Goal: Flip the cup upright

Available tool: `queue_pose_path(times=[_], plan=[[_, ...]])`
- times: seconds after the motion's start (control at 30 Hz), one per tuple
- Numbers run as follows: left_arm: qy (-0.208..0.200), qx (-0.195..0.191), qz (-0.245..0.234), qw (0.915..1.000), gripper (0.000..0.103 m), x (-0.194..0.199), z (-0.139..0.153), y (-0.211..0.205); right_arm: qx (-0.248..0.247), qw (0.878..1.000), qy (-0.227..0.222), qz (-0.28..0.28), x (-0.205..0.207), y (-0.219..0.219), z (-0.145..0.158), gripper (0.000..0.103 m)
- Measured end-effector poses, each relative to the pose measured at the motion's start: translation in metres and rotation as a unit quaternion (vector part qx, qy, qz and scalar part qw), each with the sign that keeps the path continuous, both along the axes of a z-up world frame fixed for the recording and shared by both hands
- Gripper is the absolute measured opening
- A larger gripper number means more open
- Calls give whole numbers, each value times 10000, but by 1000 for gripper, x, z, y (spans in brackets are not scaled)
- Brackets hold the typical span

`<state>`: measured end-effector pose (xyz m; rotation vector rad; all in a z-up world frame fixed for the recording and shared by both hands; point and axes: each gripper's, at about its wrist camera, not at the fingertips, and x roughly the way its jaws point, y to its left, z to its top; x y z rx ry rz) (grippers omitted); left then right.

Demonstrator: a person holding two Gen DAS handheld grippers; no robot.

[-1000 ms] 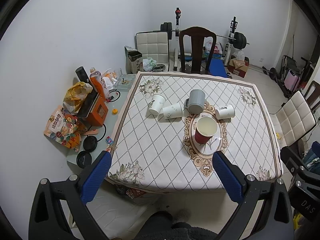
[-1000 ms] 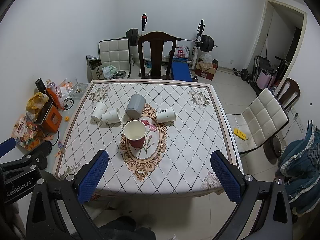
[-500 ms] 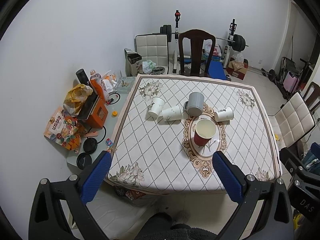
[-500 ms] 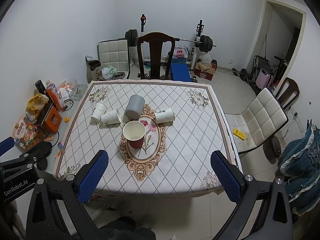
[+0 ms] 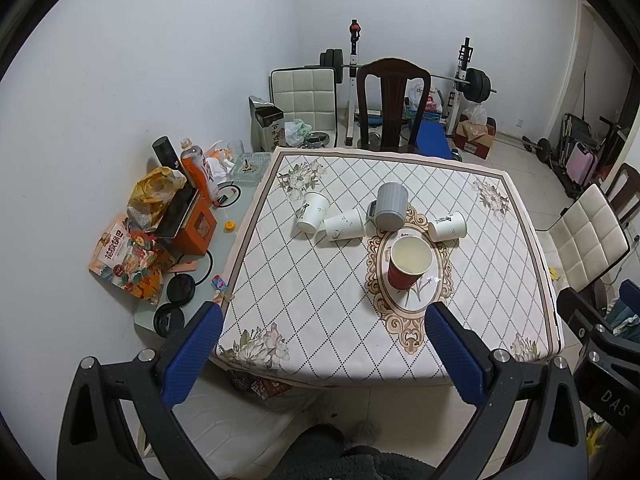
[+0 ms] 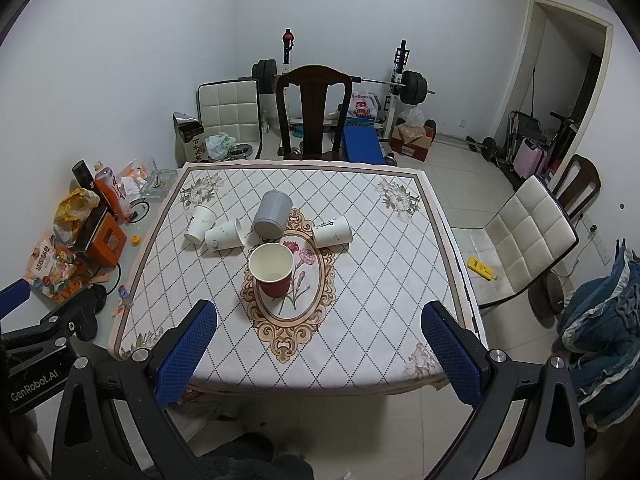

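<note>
**Cups on the tabletop, both tongs spread**

The tabletop (image 6: 360, 280) carries five cups under a patterned cloth. Left tongs (image 5: 324, 354) and right tongs (image 6: 320, 350) hang back over its near edge, both spread wide and holding nothing. A grey mug (image 6: 273, 215) sits mouth-down near the centre. The red cup (image 6: 272, 270) stands upright just in front of it. Three white cups lie on their sides: one (image 6: 333, 231) right of the mug, two (image 6: 225, 234) (image 6: 200, 219) touching on its left.

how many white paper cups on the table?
3, all tipped over: two side by side left of the grey mug, one right of it. None seem hidden.
</note>
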<state>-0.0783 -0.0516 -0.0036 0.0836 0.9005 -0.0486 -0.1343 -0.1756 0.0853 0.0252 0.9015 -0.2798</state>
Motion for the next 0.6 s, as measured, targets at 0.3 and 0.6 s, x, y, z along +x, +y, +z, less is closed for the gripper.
queue_pose_path(times=[0.3,0.6], plan=[[25,2,-13,10000,103,-1,1,0,15,10000,0,4,1,4,7,103],[27,-14,0,10000,103,-5,3,2,20,10000,0,6,1,3,7,103]])
